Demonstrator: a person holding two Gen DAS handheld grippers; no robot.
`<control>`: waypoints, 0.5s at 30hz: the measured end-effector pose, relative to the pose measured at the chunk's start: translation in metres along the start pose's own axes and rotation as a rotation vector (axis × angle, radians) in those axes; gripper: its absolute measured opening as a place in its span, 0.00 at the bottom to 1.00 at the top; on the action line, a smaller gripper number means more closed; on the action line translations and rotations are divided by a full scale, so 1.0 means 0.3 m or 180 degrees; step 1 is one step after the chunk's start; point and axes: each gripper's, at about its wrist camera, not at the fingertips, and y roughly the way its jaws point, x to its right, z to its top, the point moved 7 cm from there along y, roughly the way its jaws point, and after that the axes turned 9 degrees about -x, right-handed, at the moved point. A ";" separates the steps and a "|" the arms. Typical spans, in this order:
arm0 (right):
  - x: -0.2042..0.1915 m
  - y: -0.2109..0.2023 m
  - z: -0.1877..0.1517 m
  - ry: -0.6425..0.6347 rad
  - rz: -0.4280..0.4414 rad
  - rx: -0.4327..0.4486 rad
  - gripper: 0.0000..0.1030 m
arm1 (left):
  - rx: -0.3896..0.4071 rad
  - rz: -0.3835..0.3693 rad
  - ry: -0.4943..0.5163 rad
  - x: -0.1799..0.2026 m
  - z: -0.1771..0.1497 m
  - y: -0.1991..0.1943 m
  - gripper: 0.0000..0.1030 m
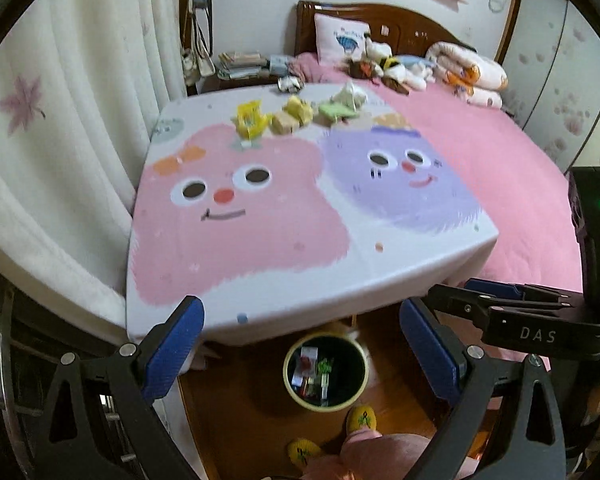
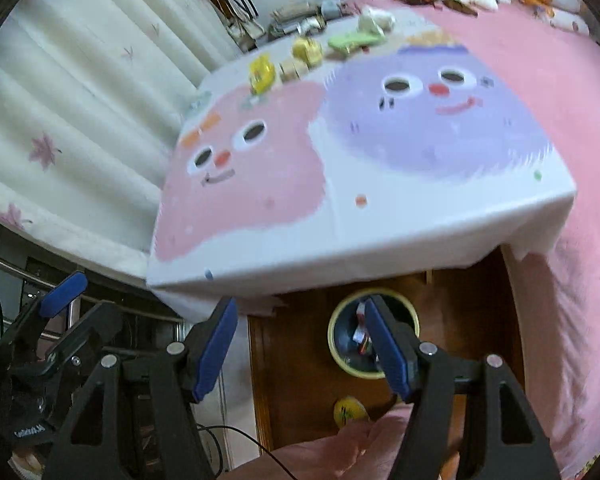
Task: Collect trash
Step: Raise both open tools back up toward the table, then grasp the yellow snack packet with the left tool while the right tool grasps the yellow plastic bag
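Both grippers wide and empty — left gripper (image 1: 300,344), right gripper (image 2: 300,344), above trash bin (image 1: 325,374).

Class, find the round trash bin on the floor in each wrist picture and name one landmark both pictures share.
Left wrist: trash bin, bottom centre, between the open fingers.
Right wrist: trash bin, lower centre-right, partly behind one blue finger.
Shared landmark: cartoon-face tablecloth.

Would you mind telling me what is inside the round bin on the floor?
The bin holds several small colourful wrappers. In the right wrist view a finger covers part of its opening; anything beneath the wrappers is hidden.
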 end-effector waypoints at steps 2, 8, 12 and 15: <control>-0.018 -0.023 0.033 -0.0040 -0.0005 0.0072 0.64 | 0.0063 0.0007 -0.0032 -0.014 0.040 -0.014 0.95; -0.050 -0.069 0.160 -0.0190 -0.0023 0.0256 0.64 | 0.0118 0.0084 -0.0188 -0.060 0.145 0.003 0.95; -0.052 -0.061 0.260 -0.0280 0.0000 0.0296 0.64 | 0.0099 0.0134 -0.0306 -0.086 0.220 0.049 0.95; -0.039 -0.036 0.357 -0.0339 0.0039 0.0281 0.64 | 0.0081 0.0170 -0.0421 -0.107 0.296 0.104 0.95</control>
